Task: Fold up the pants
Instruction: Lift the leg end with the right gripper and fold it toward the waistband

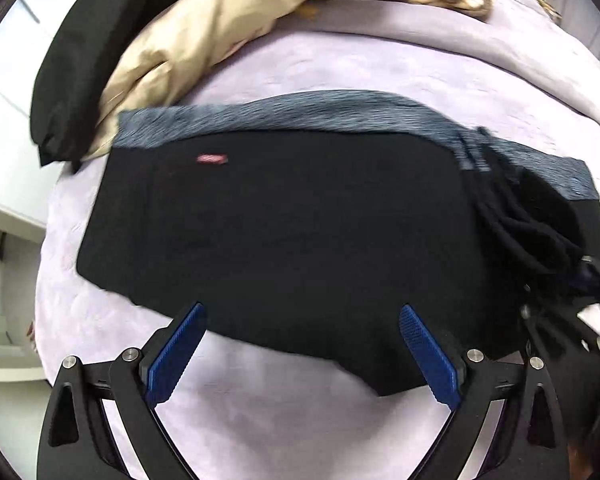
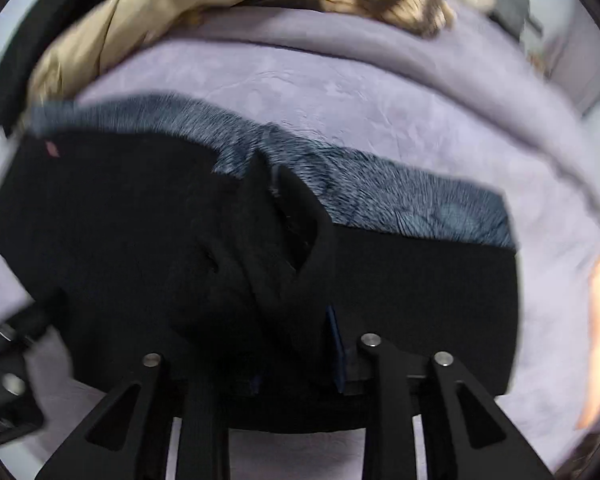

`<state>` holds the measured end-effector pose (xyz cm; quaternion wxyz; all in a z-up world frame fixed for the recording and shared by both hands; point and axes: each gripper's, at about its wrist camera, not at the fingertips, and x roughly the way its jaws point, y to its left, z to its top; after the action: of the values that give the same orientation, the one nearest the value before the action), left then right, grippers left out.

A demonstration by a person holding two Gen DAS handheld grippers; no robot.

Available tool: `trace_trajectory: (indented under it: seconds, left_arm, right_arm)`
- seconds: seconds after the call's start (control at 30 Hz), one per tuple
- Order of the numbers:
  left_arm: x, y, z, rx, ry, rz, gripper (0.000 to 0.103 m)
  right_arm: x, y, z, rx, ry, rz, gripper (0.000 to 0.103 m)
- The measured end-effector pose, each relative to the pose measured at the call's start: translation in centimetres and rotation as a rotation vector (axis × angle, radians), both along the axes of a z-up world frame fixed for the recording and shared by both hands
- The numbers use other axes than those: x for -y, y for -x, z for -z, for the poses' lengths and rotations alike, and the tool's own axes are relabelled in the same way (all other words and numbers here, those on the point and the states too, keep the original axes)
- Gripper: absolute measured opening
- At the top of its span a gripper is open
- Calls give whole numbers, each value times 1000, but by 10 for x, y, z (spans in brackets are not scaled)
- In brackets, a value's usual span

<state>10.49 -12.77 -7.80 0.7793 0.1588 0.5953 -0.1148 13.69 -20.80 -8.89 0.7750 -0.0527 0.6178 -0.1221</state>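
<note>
A lavender quilted bedspread [image 1: 340, 64] covers a bed and fills both views. On it lie black fabric pants with a grey-blue heathered waistband [image 1: 284, 232], folded into a broad, roughly rectangular slab, the band along the far edge. Both grippers point steeply down at the bed.

The left gripper [image 1: 300, 356] hangs over the near edge of the pants; its jaws are spread wide with nothing between them, ribbed blue pads [image 1: 428, 356] facing each other. This view alone shows a small red label [image 1: 211, 159] on the black cloth and a bunched black cord near the right edge.

The right gripper [image 2: 296, 364] sits low over the pants [image 2: 420, 300], its jaws partly apart around a raised ridge of black cloth; blur hides whether the pads press it. At the far edge of the bed lie a crumpled shiny beige garment [image 1: 204, 28] and a black garment [image 1: 76, 52].
</note>
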Motion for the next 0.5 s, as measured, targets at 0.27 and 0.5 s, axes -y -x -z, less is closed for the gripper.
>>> trace_trajectory:
  seconds: [0.27,0.5]
  left_arm:
    - [9,-30,-14,-13,115,49,98]
    - [95,-19,-8,-132,214,224,97]
  right_arm:
    - [75,47,-58,164,-525,229,60]
    - [183,116,2,220,-1006,779,60]
